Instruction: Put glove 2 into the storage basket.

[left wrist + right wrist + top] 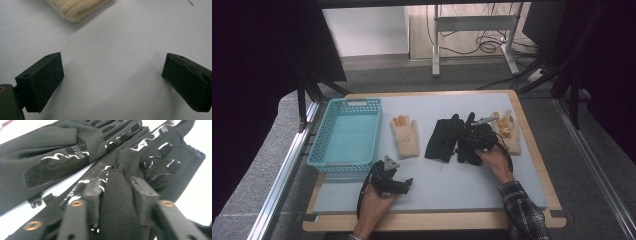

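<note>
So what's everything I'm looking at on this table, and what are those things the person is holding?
Basket: one, turquoise plastic, on the table's left side.
Cream gloves: two; one beside the basket, one at the far right.
Black gloves: two, side by side in the middle; the left one lies flat, the right one is pinched.
Table: one, pale grey top with a wooden edge.
Left gripper: one, black, jaws wide apart over bare table, near the basket's front corner.
Right gripper: one, black, jaws closed on a fold of the right black glove.
</note>
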